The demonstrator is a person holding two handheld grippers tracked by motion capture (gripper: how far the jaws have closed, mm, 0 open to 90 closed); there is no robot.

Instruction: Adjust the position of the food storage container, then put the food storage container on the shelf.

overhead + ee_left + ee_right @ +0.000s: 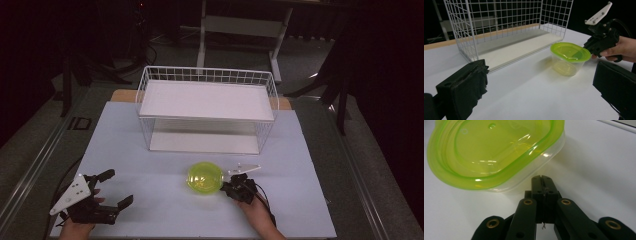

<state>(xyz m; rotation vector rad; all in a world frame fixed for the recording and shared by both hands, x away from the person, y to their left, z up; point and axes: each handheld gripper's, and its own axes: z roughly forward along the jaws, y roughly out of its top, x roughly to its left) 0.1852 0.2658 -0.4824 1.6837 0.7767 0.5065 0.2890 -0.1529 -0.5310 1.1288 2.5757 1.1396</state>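
container [491, 152] rim cut off; right tool [541, 180] closed.

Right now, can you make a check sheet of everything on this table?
Surface: white table, flat and bare around the things.
Job's things: tub with green lid, upright, lid on; white wire basket behind it, with a white shelf.
Clutter: nothing seen.
Grippers: left hand-held gripper open, holding nothing; right hand-held gripper shut, its tips right beside the tub.
Cables: one trailing from the right hand-held gripper.
Surroundings: dark room, table legs behind.
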